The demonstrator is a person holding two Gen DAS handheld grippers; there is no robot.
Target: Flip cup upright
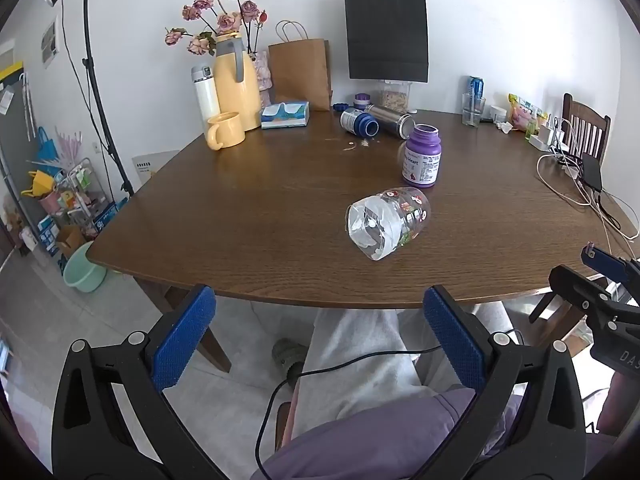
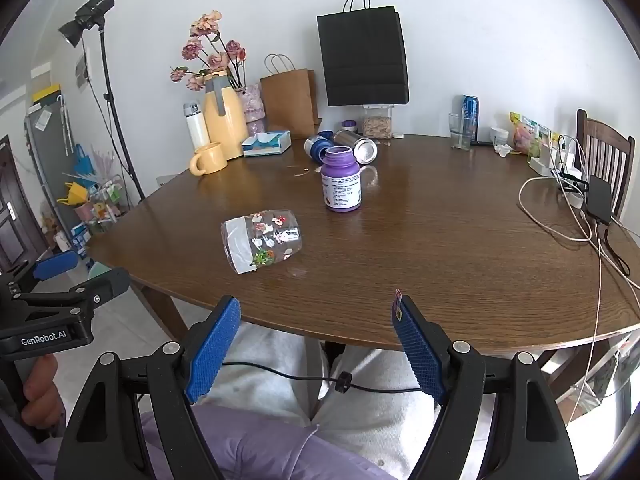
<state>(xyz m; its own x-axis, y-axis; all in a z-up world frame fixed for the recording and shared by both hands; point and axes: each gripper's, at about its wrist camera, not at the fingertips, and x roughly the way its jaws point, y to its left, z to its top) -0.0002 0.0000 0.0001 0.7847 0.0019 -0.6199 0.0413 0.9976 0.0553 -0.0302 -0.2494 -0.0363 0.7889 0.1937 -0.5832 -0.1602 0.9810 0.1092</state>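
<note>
A clear cup with cartoon stickers (image 1: 390, 222) (image 2: 262, 240) lies on its side on the brown table (image 1: 260, 200) (image 2: 420, 240), near the front edge. White tape covers one end, which faces the front edge. My left gripper (image 1: 320, 304) is open and held off the table's front edge, nothing between its blue pads. My right gripper (image 2: 318, 312) is also open, just short of the edge and right of the cup. Each gripper also shows in the other's view, the right gripper (image 1: 592, 276) at far right, the left gripper (image 2: 76, 272) at far left.
A purple bottle (image 1: 423, 156) (image 2: 341, 180) stands upright just behind the cup. Further back lie a blue bottle (image 1: 359, 121) and a steel can (image 2: 356, 147). A yellow mug (image 1: 225, 130), yellow jug, paper bags and, at right, cables (image 2: 568, 216) crowd the table's edges. A person's legs sit below.
</note>
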